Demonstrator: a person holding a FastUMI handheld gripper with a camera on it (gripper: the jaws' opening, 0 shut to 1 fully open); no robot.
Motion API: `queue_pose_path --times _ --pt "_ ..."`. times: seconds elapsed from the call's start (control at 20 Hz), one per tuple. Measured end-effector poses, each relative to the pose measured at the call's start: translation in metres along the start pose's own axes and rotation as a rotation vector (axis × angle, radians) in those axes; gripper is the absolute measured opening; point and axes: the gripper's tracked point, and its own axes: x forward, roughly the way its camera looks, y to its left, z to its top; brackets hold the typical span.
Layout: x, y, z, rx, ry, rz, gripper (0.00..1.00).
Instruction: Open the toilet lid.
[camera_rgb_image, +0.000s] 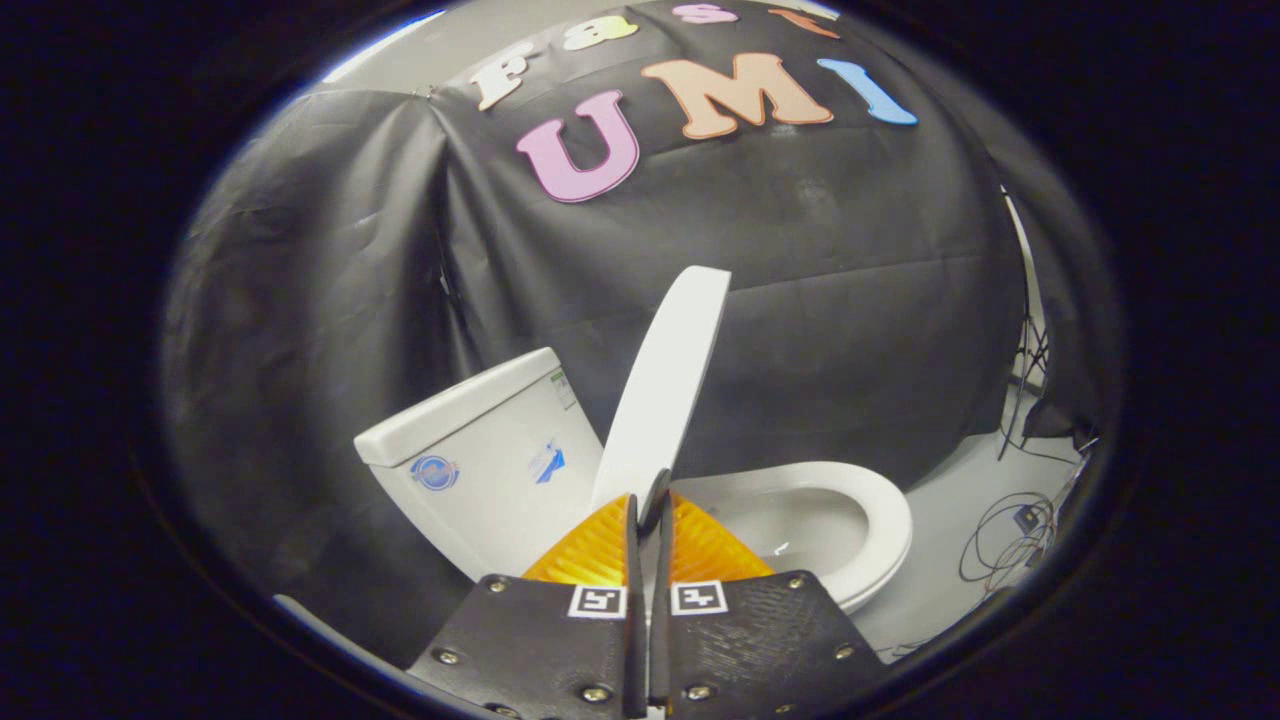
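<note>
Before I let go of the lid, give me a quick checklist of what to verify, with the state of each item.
1. Hand-held gripper pinching the toilet lid edge, both fingers closed on it: ok.
2. Lid lifted off the seat, standing steeply, close to upright: ok.
3. Lid resting back against the tank: not ok, a gap shows between them.
4. Lid past its tipping point, so it stays up when released: cannot tell.
5. Seat down on the bowl, not dragged up with the lid: ok.
6. Loose cables on the floor lie beyond the toilet, away from the lid: ok.
</note>
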Motion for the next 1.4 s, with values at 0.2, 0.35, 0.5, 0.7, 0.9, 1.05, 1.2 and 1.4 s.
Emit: queue_pose_path --times 0.2,0.35,0.5,0.7,0.9,1.05,1.2,1.4 --pt "0.001 0.007 0.003 -0.030 -0.003 -0.012 0.02" --pt "0.002 0.013 0.003 -0.048 -0.006 -0.007 0.02" --pt "0.000 0.016 0.000 -0.023 -0.015 0.002 0.02" --pt "0.005 0.026 0.006 -0.055 -0.036 0.036 0.04" --pt "0.004 0.029 0.005 -0.077 -0.041 0.044 0.04" --pt "0.005 0.029 0.005 -0.075 -0.050 0.056 0.04" --pt "0.005 0.030 0.004 -0.056 -0.051 0.063 0.04" --pt "0.006 0.042 0.008 -0.135 -0.072 0.031 0.04"
